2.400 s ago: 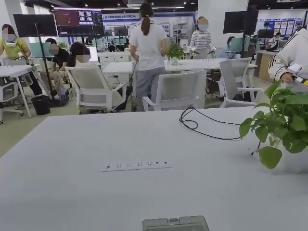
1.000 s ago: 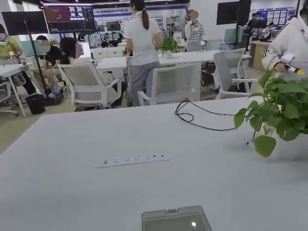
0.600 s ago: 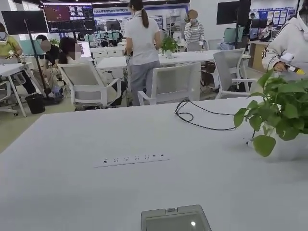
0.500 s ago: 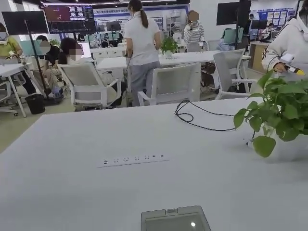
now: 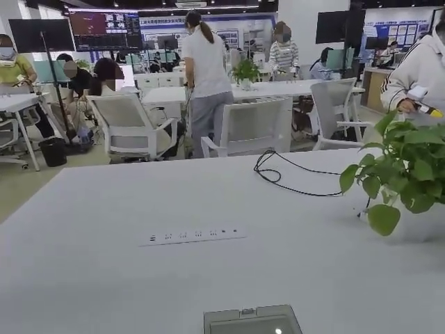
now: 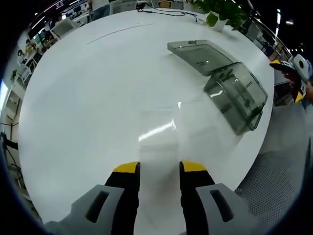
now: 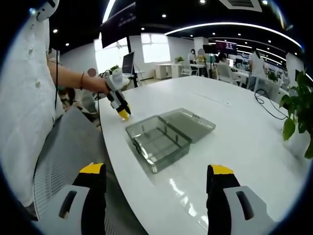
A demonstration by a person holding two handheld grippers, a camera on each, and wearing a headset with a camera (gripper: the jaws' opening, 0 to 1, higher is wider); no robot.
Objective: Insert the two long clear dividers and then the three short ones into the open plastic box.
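Jaws of the left tool (image 6: 160, 169), black with yellow tips, stand a narrow gap apart over the white worktop (image 6: 88, 107), close to its near edge. Just ahead of them a faint clear plastic sheet (image 6: 156, 129) lies on the worktop, given away by a streak of glare and thin straight edges. How many pieces lie there cannot be told, nor whether the sheet reaches the tips. Ahead and to the right of this tool sits the grey-tinted clear plastic box (image 6: 237, 100). It is open, its hinged lid (image 6: 200, 54) laid back flat on the worktop on the far side. A green leafy plant (image 6: 222, 10) stands well beyond the lid.

The right tool (image 7: 156, 170) is wide open, its yellow-tipped jaws far apart. The box (image 7: 159, 139) lies ahead of it near the worktop's edge, the lid (image 7: 190, 125) just behind and to the right. Beyond the box's left corner is the left tool (image 7: 121, 110), held in a hand (image 7: 105, 84), its tips pointing down just beside the box. A grey mesh chair (image 7: 73, 142) sits left of the right tool.

The head view looks across the worktop (image 5: 104, 278). The far end of the lid (image 5: 254, 321) sits at the bottom. Past it lies a white power strip (image 5: 195, 236), then a black cable (image 5: 292, 177). The plant (image 5: 403, 174) is to the right, and people sit at other desks behind.
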